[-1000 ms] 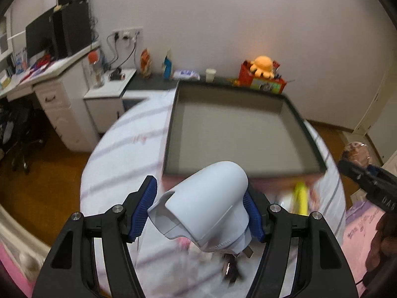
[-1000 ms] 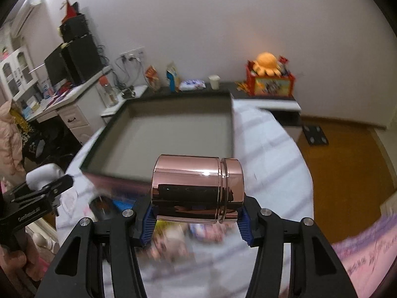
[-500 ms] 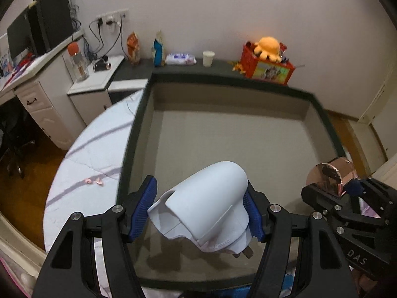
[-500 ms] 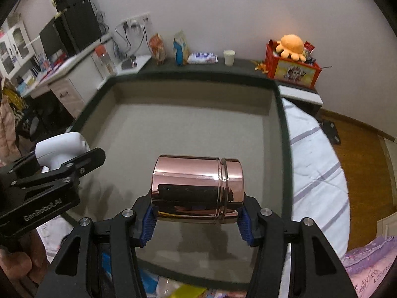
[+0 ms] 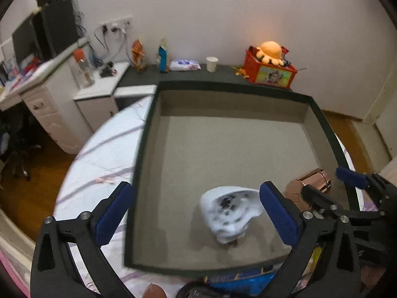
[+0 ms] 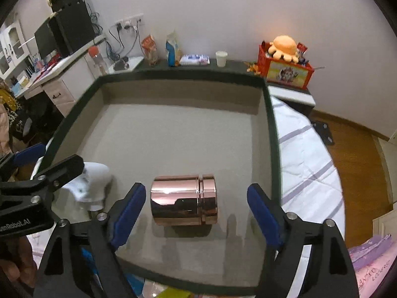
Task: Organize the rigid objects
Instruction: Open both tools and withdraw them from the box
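Observation:
A large tray with a dark green rim (image 5: 146,134) and grey floor lies on the bed; it also shows in the right wrist view (image 6: 269,134). A white plastic device (image 5: 229,211) lies blurred on the tray floor near its front; it also shows in the right wrist view (image 6: 86,186). My left gripper (image 5: 198,213) is open above it, jaws wide apart. A rose-gold metal canister (image 6: 183,202) lies on its side on the tray floor. My right gripper (image 6: 196,213) is open around it without touching. The canister also shows in the left wrist view (image 5: 310,183).
The tray rests on a white striped bedsheet (image 6: 305,164). A dark shelf behind holds a red box with an orange plush (image 5: 270,67), a paper cup (image 5: 212,64) and packets. A white desk (image 5: 49,99) stands at the left. Colourful packages (image 5: 238,280) lie before the tray's front edge.
Both grippers opened. The white device dropped from the left gripper onto the tray floor, and the canister dropped from the right gripper onto the tray floor.

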Demonstrator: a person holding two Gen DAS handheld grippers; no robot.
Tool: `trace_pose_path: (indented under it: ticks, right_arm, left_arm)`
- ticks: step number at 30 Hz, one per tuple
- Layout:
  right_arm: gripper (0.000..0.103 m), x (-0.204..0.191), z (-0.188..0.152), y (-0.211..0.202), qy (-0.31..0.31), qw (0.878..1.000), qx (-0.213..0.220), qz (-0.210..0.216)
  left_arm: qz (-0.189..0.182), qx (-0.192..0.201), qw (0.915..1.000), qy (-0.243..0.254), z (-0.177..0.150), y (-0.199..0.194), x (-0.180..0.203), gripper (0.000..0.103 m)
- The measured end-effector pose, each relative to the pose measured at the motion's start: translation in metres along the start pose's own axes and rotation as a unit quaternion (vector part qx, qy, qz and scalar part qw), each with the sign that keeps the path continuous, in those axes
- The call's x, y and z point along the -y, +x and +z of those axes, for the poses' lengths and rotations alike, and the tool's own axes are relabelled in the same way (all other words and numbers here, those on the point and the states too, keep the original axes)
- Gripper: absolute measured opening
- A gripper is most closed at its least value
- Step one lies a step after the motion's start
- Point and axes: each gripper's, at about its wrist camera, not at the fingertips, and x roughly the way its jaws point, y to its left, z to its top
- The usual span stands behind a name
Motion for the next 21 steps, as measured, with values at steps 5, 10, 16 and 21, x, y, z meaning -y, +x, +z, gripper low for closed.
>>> trace_pose_path:
  ticks: [5, 10, 16, 21]
  right_arm:
    - [0.087, 0.007, -0.004, -0.036, 0.023, 0.998, 0.041, 0.036]
    - [0.09, 0.011, -0.016, -0.087, 0.032, 0.992, 0.085, 0.084]
    - [0.103, 0.013, -0.045, -0.155, 0.029, 0.979, 0.141, 0.146]
    - [0.103, 0.015, -0.074, -0.182, 0.016, 0.982, 0.151, 0.111]
  left_arm:
    - [0.022, 0.031, 0.9993, 0.002, -0.007, -0.047, -0.002, 0.103]
    - [0.041, 0.065, 0.997, -0.009, -0.018, -0.1, -0.011, 0.103]
    - [0.073, 0.096, 0.9925, -0.02, -0.055, -0.158, -0.017, 0.103]
    - [0.082, 0.101, 0.9911, -0.028, -0.102, -0.183, -0.021, 0.103]
